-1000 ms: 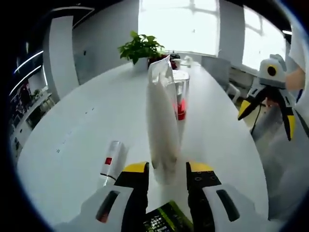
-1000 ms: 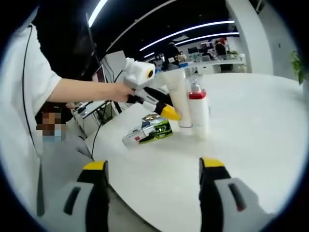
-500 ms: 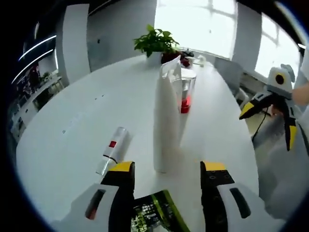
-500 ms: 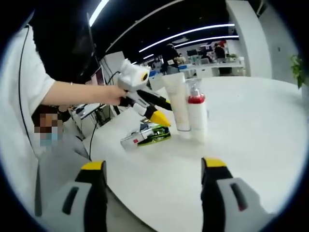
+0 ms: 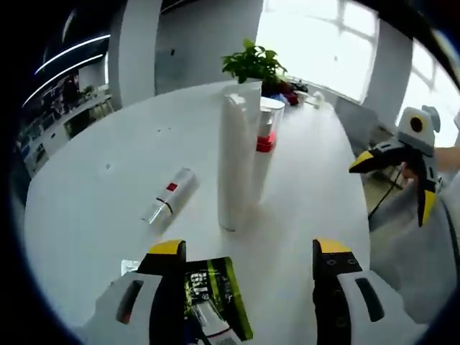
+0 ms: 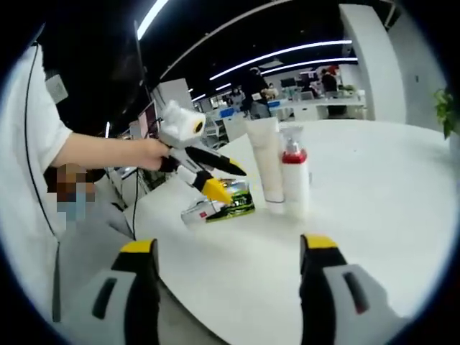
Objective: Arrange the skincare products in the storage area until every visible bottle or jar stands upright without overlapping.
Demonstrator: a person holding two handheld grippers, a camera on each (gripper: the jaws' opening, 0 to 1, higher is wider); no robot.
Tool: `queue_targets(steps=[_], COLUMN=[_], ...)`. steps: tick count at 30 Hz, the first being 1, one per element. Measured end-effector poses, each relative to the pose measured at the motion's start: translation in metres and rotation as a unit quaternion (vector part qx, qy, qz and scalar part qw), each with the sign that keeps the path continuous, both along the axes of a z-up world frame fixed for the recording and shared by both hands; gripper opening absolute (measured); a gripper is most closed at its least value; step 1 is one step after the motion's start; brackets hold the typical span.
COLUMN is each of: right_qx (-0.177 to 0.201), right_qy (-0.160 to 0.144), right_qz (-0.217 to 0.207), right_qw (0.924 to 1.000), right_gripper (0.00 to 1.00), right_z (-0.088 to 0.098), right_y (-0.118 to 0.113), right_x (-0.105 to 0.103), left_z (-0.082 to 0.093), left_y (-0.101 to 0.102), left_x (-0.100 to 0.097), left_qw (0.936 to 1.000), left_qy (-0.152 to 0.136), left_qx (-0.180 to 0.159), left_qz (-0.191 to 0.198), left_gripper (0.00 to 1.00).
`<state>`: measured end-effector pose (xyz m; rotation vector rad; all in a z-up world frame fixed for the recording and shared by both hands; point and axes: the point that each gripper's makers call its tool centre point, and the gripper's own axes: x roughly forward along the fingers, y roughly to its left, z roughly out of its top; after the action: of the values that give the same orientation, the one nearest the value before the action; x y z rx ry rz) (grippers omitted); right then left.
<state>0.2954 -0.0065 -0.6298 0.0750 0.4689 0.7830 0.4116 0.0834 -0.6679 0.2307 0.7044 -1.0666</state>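
A: How is the light in the left gripper view?
B: Strong daylight floods in from the large blown-out windows point(image 5: 323, 36) at the far end; the panes are pure white glare. The round white counter point(image 5: 100, 187) reads bright, and the tall white upright tube point(image 5: 237, 154) casts a soft shadow toward the camera.
A: And the right gripper view?
B: Dimmer. A dark ceiling carries long white strip lights point(image 6: 287, 54). Both pictures bow at the edges, and the distant office looks soft.

left gripper point(image 5: 248, 248): white body, black jaws, yellow tips | person point(image 6: 32, 144): white short sleeve
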Motion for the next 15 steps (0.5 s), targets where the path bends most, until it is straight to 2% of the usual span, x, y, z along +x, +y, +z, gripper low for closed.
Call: queue_targets(steps=[15], right_qx=[0.003], right_qy=[-0.017], right_qz=[0.003], right_qw=[0.9998], right_gripper=[0.81], right_z=[0.014], right_y=[-0.001], right_x=[-0.01], left_z=[0.023], left_y=[0.015], left_x=[-0.027], left_qw=[0.9986], left_qy=[-0.015], left_qx=[-0.024], left_qz=[0.046], left_gripper=[0.79])
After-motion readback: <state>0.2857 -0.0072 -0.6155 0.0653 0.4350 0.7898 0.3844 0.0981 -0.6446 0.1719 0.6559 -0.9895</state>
